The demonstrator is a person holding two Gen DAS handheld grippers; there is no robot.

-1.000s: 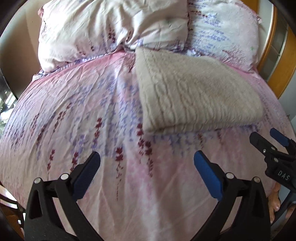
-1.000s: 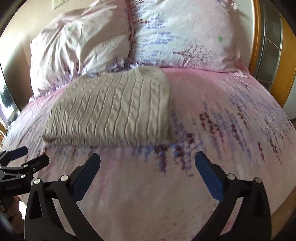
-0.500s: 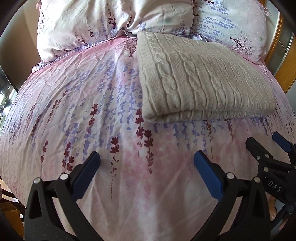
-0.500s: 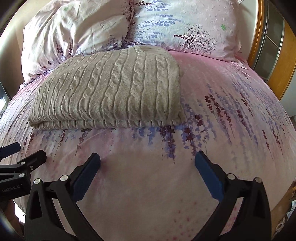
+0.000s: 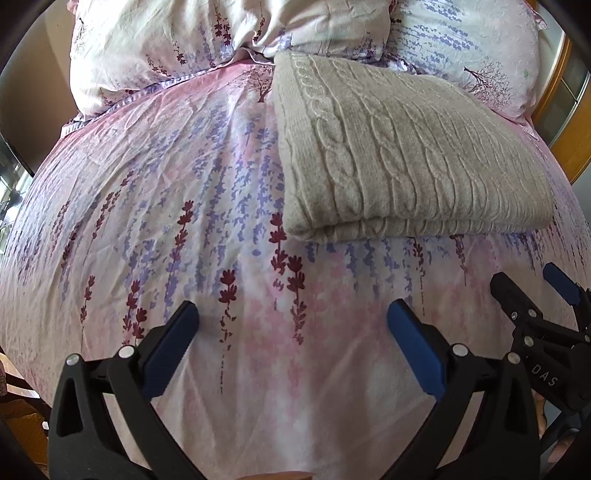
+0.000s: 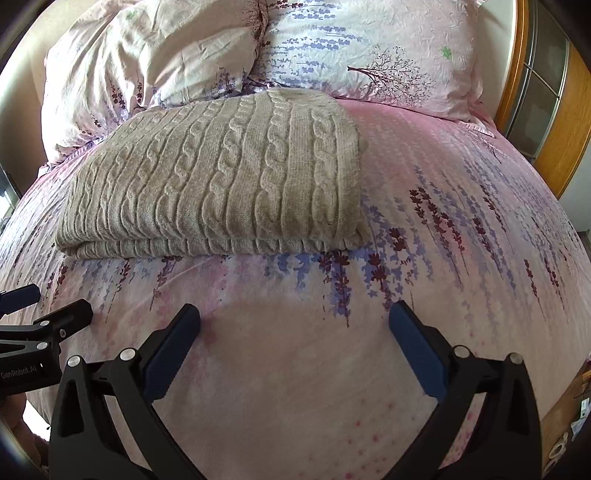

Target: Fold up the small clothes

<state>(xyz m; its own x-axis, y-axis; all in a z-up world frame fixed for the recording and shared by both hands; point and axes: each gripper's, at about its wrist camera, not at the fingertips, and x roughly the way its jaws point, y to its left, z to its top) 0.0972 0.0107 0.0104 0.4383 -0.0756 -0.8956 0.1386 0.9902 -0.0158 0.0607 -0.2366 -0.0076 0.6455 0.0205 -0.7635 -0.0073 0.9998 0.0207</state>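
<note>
Left wrist view: the left gripper (image 5: 291,325) gapes wide with nothing in it, low over the floral bedsheet (image 5: 147,192). The folded knit sweater (image 5: 406,155) lies ahead and to the right, long axis running across, pillows (image 5: 221,33) touching its far edge.

Right wrist view: the right gripper (image 6: 295,325) is equally spread and empty. The sweater's near folded edge is ahead-left. Both look about equally near, nothing in between.
</note>
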